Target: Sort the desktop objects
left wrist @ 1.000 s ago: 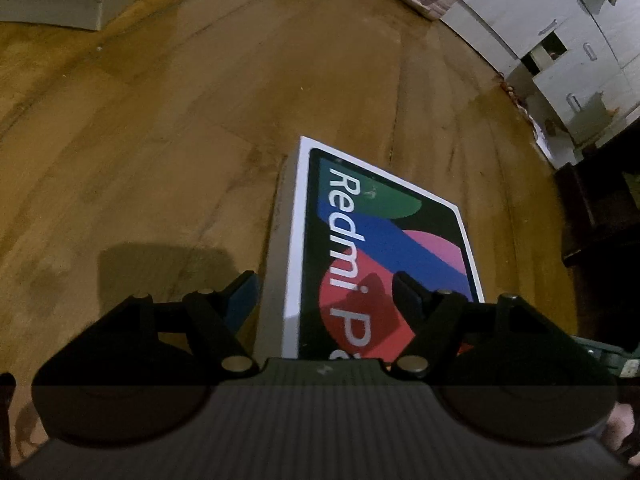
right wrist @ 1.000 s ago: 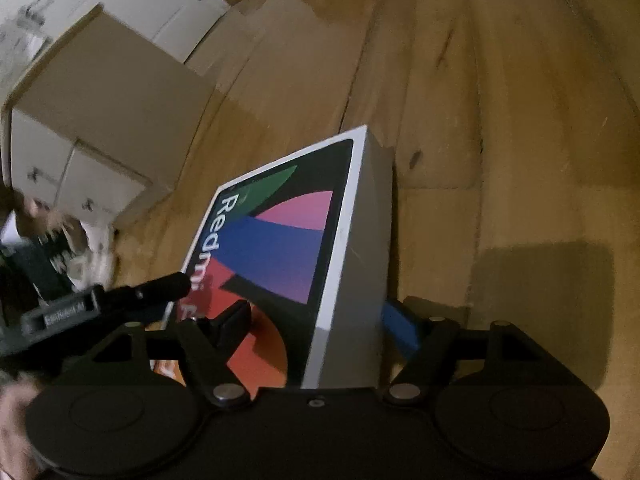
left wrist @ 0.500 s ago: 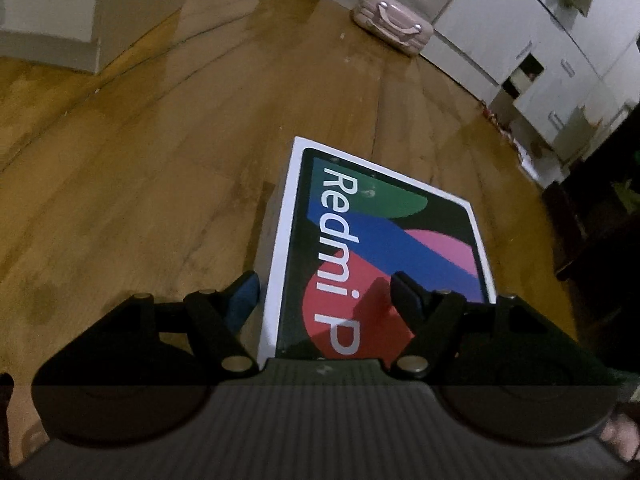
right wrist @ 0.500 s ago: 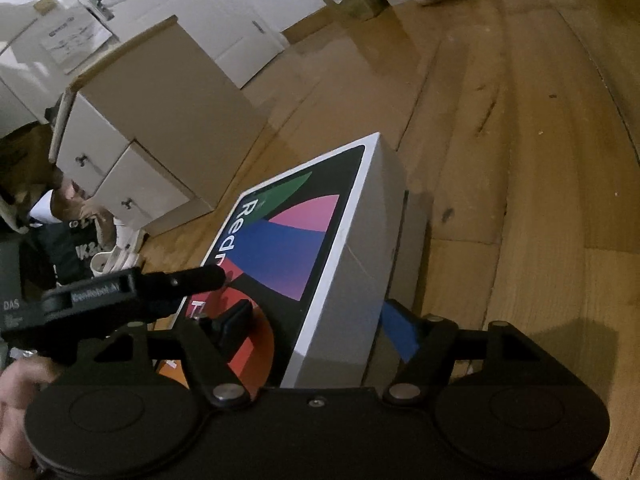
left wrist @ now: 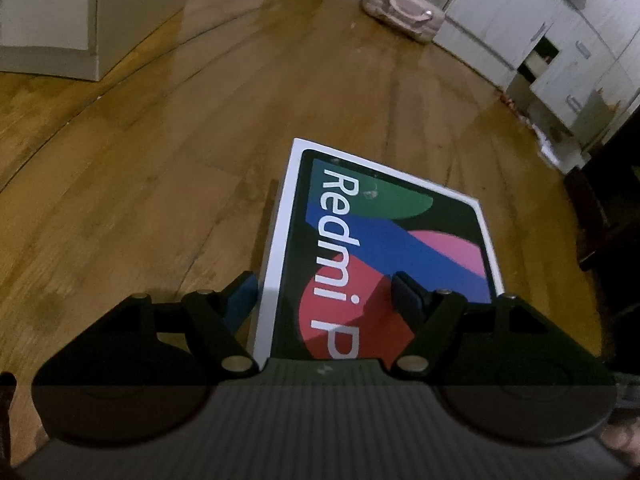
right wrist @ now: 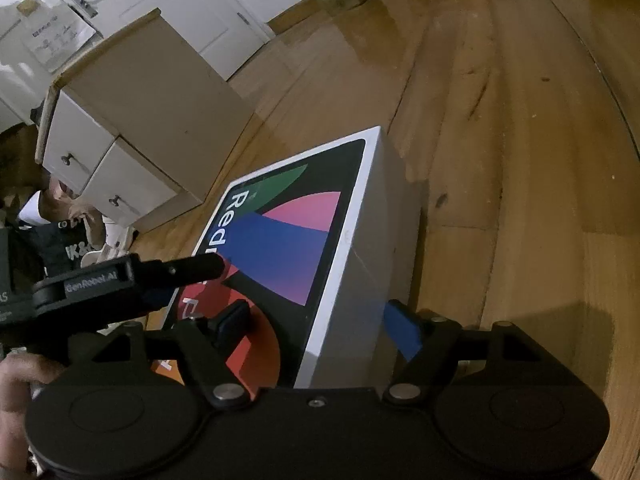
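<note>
The tablet box [left wrist: 384, 248], white-edged with a dark, colourful printed lid reading "Redmi", sits in the lower middle of both views, held up over the wooden floor [left wrist: 160, 160]. The left hand-held gripper [left wrist: 324, 296] grasps the box across its near left corner, one finger outside the white side, the other on the lid. The right hand-held gripper [right wrist: 316, 332] grasps the opposite edge of the box [right wrist: 304, 240], one blue-padded finger against the grey side, the other pressing the lid. A white drawer cabinet [right wrist: 132, 120] stands at the upper left of the right view; a pale suitcase [left wrist: 402, 8] lies at the top of the left view.
</note>
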### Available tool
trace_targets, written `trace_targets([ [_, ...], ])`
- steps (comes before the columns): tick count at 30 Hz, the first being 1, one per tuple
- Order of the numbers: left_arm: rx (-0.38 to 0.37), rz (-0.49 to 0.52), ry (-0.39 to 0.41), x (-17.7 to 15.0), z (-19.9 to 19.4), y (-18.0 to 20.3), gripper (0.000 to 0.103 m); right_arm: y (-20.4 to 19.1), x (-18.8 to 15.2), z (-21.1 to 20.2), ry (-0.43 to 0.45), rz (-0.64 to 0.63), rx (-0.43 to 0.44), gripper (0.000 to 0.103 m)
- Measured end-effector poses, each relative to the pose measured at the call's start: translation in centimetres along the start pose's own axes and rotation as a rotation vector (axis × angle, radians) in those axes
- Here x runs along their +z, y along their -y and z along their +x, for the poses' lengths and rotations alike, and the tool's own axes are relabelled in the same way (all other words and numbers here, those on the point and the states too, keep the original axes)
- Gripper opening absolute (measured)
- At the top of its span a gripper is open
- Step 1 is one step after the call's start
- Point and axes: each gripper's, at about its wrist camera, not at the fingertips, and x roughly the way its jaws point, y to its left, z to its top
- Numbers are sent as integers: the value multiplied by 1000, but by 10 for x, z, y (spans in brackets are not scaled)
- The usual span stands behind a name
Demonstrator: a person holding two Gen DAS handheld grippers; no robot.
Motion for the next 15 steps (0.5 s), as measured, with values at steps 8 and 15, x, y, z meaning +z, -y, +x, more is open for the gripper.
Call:
trace_targets([
  [8,-9,-13,-14,-1,-4,0,73,-2,-7,-1,2,-8,-12,79],
  [15,18,20,-30,0,0,7,75,-3,-11,3,-3,3,-37,79],
])
